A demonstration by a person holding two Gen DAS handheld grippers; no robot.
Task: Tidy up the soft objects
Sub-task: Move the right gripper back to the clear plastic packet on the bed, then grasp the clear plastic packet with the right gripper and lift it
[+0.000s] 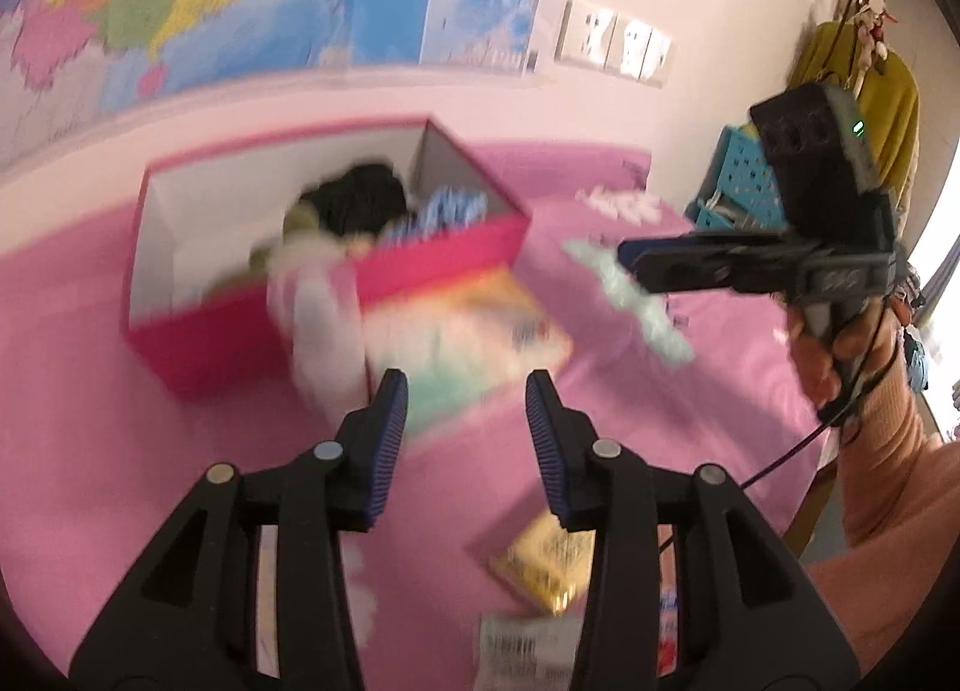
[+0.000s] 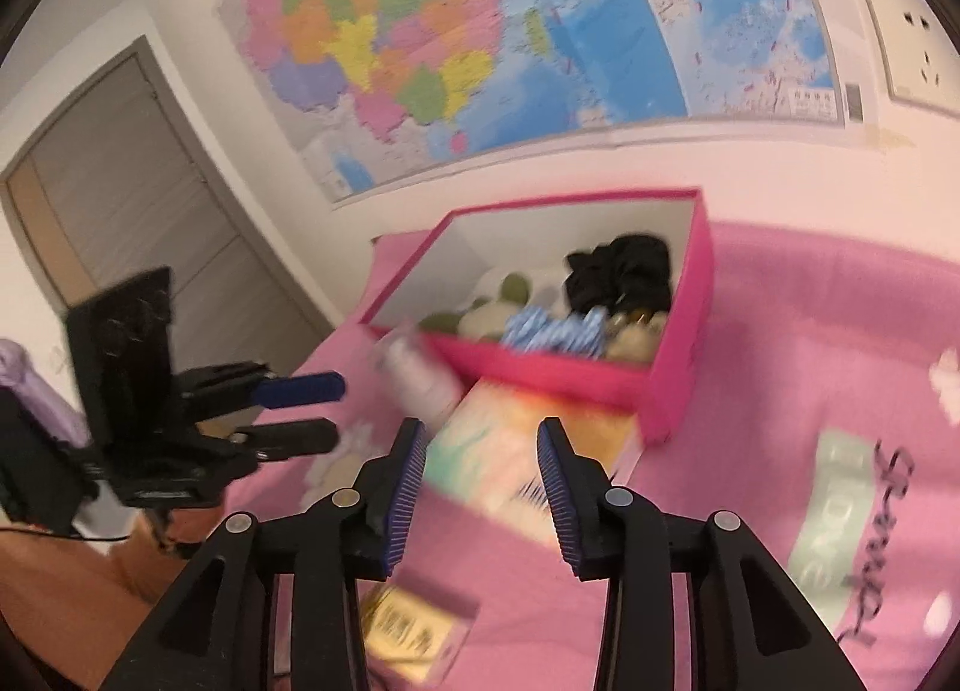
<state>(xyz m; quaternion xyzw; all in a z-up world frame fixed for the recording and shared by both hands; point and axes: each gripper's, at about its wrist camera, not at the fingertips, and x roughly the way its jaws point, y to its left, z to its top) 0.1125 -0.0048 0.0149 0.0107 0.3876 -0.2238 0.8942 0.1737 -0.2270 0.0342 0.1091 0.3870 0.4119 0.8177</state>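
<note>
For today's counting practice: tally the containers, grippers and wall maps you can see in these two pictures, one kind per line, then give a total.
Pink box: 1
Grippers, left gripper and right gripper: 2
Wall maps: 1
Total: 4

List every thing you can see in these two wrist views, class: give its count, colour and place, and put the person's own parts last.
Storage box: one, pink with white inside, on the bedspread by the wall.
Soft items in the box: several, black, olive, cream, blue-and-white; blurred.
Pale garment: one, pink-white, hanging over the box's front edge.
Flat pack: one, pastel orange-green, before the box.
Yellow packet: one, near the grippers.
Bedspread: one, pink.
Wall map: one, multicoloured, above the box.
Door: one, grey, left.
Blue crate: one, right edge.
Left gripper: open, empty.
Right gripper: open, empty.
</note>
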